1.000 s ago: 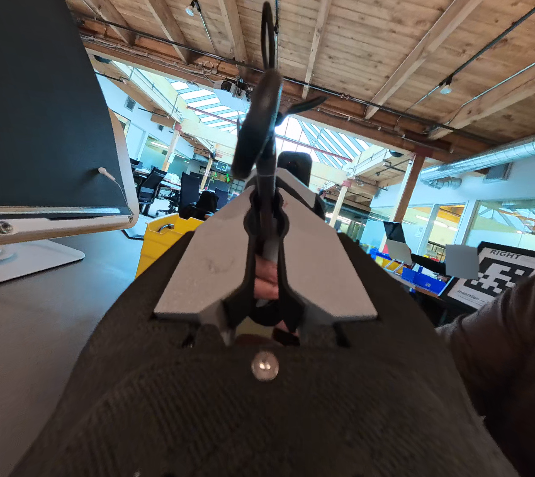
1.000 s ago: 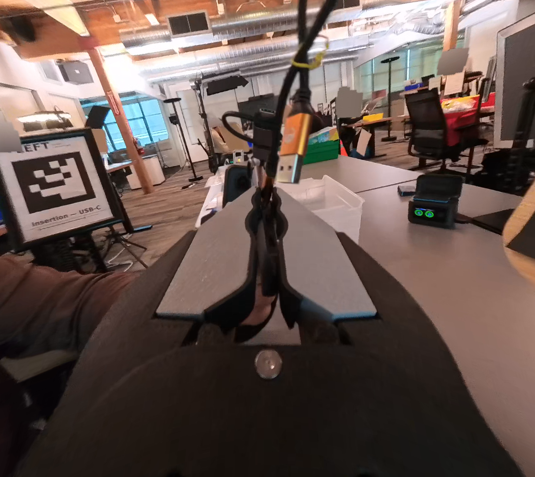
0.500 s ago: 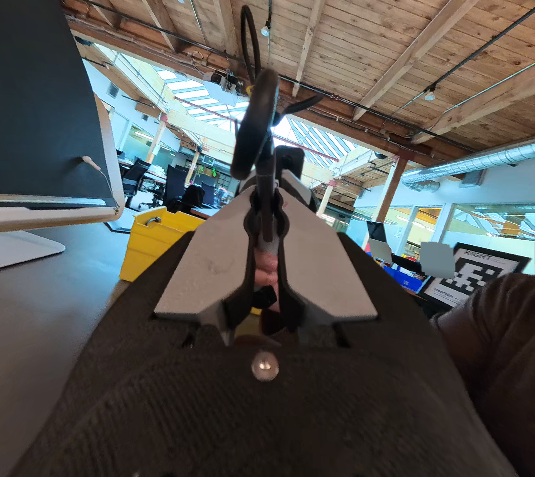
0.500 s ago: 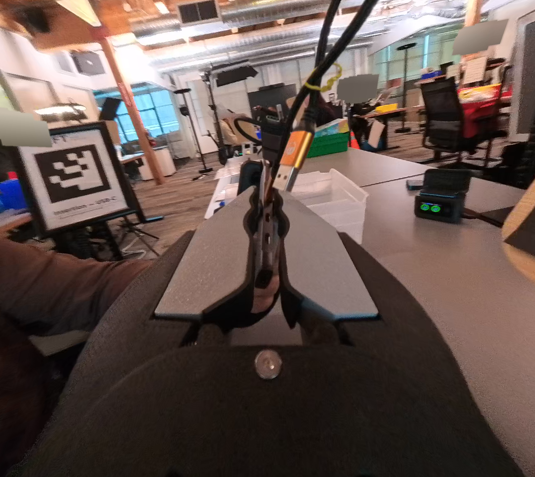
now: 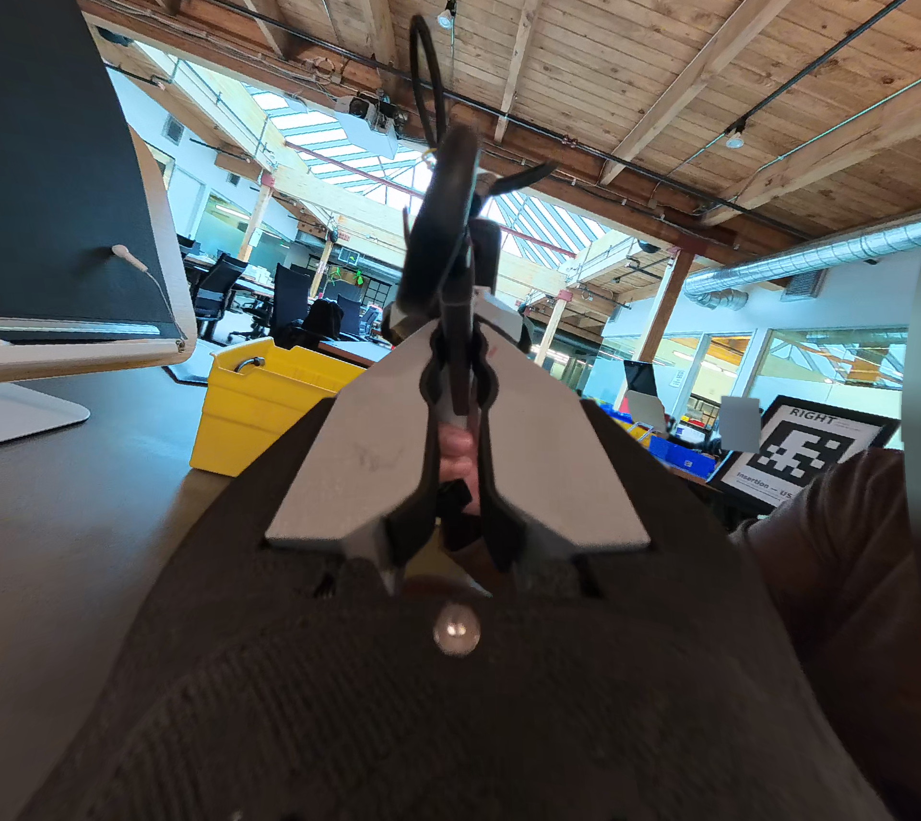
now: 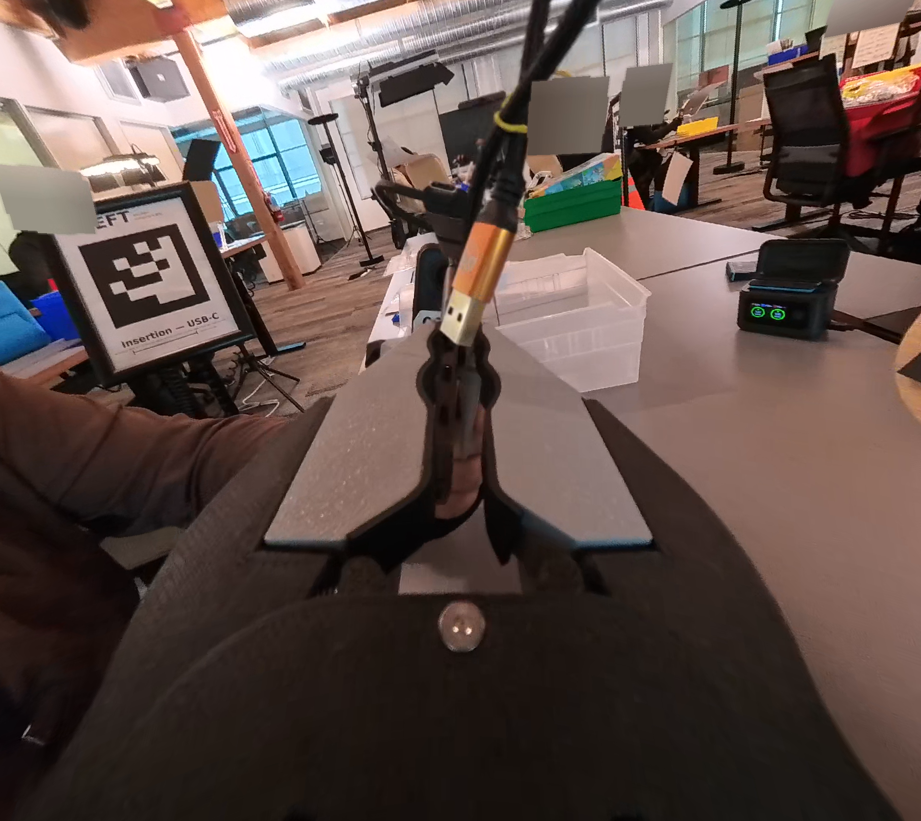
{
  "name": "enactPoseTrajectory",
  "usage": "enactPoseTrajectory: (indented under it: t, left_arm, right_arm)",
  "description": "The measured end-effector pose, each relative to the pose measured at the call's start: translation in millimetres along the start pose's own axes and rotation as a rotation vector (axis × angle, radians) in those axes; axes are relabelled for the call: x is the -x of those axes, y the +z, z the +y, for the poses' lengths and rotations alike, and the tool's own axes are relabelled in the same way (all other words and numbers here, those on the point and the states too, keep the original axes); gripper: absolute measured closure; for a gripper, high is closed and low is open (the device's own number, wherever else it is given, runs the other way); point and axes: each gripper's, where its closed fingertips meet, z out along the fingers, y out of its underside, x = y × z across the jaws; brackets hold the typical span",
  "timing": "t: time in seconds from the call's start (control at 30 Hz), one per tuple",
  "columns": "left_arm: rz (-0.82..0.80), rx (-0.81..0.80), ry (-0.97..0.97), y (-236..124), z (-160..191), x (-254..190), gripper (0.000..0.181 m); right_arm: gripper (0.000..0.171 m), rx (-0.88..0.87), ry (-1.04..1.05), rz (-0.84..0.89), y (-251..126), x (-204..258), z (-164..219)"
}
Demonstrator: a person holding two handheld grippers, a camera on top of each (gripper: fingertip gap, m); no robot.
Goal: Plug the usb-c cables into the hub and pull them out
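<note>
Above the bench (image 6: 747,423), both grippers are raised and tilted upward, each with its jaws pressed together on something thin. The left gripper (image 5: 456,348) pinches a dark flat piece that rises from between its fingertips; this looks like the hub (image 5: 438,224), seen edge-on and blurred, so its ports cannot be made out. A black cable (image 5: 423,69) loops up from the hub toward the wooden ceiling, and a short black lead sticks out to the hub's right. Left of the hub a yellow bin (image 5: 259,403) sits on the bench, and farther left stands a monitor (image 5: 65,179) on a pale foot. A framed marker sign (image 5: 802,453) stands to the right of the hub, beside a brown sleeve (image 5: 847,573). The right gripper (image 6: 458,353) is closed on a slim dark part whose kind cannot be told. Just above its tips hangs an orange and gold plug (image 6: 476,279), pointing down and touching or nearly touching the tips, on a pair of black cables (image 6: 553,15) bound by a yellow tie. Right of that plug a clear plastic tub (image 6: 573,319) rests on the bench, and farther right a small black charging case (image 6: 790,294) with green lights.
</note>
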Motion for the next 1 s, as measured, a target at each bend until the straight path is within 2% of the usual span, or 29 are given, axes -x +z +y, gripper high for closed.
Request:
enactPoseTrajectory:
  t: [0.27,0.87,0.93,1.0]
  left_arm:
    - [-0.063,0.045,0.019,1.5,7.8,9.0,0.174]
    - [-0.074,0.104,0.005,4.4,18.9,10.2,0.174]
    - [-0.062,0.124,0.047,6.4,18.5,4.3,0.16]
    - [-0.094,0.14,0.11,5.5,16.9,4.8,0.158]
  right_arm:
    - [0.165,0.029,-0.002,0.003,-1.9,-3.4,4.5]
    - [0.168,0.103,-0.05,0.021,-4.3,-4.5,13.7]
    - [0.168,0.09,-0.029,0.004,-7.0,-3.4,11.2]
    - [0.169,0.084,-0.029,0.004,-10.7,-3.9,9.4]
